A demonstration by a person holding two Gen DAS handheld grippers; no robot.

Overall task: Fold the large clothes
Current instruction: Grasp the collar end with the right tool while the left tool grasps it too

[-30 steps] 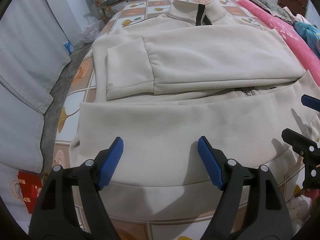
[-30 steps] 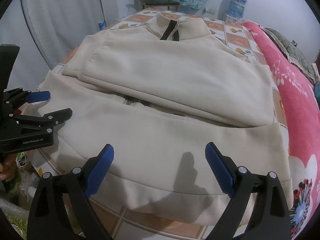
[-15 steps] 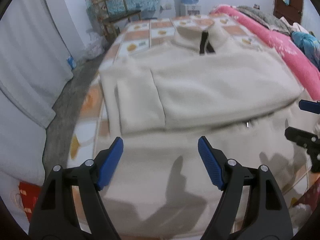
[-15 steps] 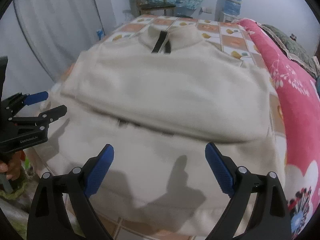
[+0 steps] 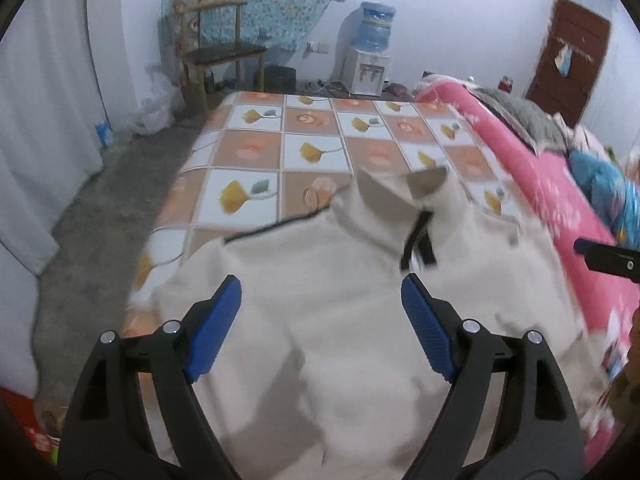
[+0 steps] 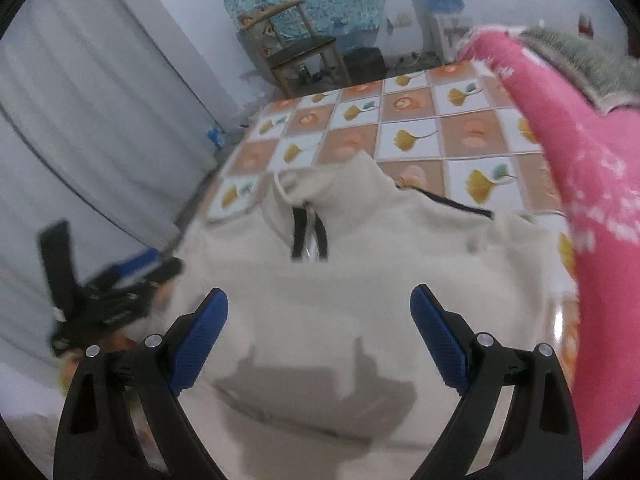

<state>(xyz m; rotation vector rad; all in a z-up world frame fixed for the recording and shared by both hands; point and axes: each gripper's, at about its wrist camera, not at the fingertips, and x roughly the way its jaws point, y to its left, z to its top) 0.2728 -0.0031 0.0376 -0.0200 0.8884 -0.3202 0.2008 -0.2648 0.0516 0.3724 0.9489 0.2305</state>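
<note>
A cream zip-up jacket lies spread on the bed, its collar and dark zipper pointing away from me. My left gripper hovers over the jacket's body below the collar; its jaws are opening and nothing is between them. The right gripper hangs open over the same jacket, casting a shadow on the cloth, with nothing in its jaws. Each gripper shows in the other view: the right gripper at the right edge, the left gripper blurred at the left.
The bed sheet has orange and white floral squares. A pink blanket runs along the right side. White curtains hang at the left. A wooden chair, a water dispenser and a brown door stand beyond the bed.
Both grippers have risen and moved forward over the jacket toward its collar. The folded sleeve and hem have left the views, and the far room has come into sight.
</note>
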